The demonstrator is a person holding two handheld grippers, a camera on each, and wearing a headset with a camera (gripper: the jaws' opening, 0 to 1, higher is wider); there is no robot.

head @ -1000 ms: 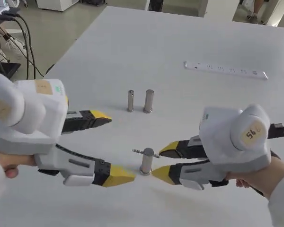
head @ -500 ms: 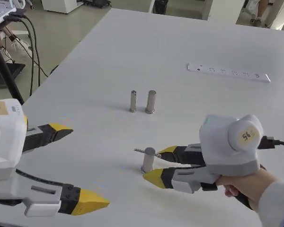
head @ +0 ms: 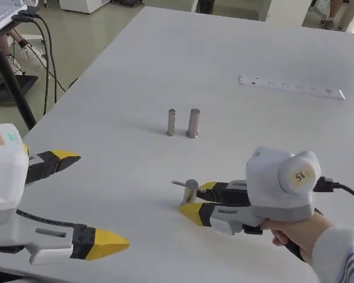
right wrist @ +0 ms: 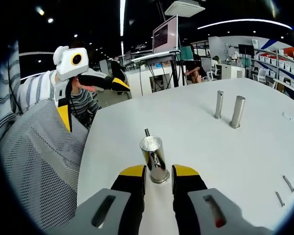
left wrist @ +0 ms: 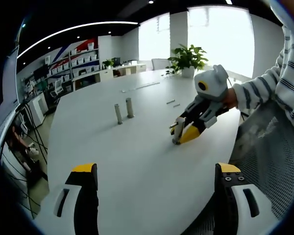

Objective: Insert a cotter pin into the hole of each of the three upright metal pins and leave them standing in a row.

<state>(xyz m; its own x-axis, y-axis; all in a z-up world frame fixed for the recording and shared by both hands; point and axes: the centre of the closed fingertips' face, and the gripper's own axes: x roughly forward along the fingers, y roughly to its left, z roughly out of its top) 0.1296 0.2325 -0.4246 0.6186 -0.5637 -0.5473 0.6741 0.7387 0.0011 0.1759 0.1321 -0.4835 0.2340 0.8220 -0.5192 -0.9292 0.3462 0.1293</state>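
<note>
Tabletop point(head: 135, 65) tally, I'd judge: one cotter pin point(head: 178, 183) in, my right gripper point(head: 194, 198) clamping that near pin point(head: 191, 187); left gripper point(head: 101, 198) spread empty, two far pins point(head: 193, 122) bare.

Three short silvery cylinders stand upright on the white tabletop point(head: 135, 71). The near metal pin point(head: 190, 191) has a flat, shiny top, and a thin cotter pin point(head: 178, 183) sticks out sideways just below that top. Its base sits between the yellow tips of the right tongs point(right wrist: 158, 172), which press on it from both sides. Well beyond it, a slimmer metal pin point(head: 171, 122) and a thicker metal pin point(head: 193, 123) stand just beside each other. Two loose cotter pins point(right wrist: 284, 191) lie flat off to one side.
</note>
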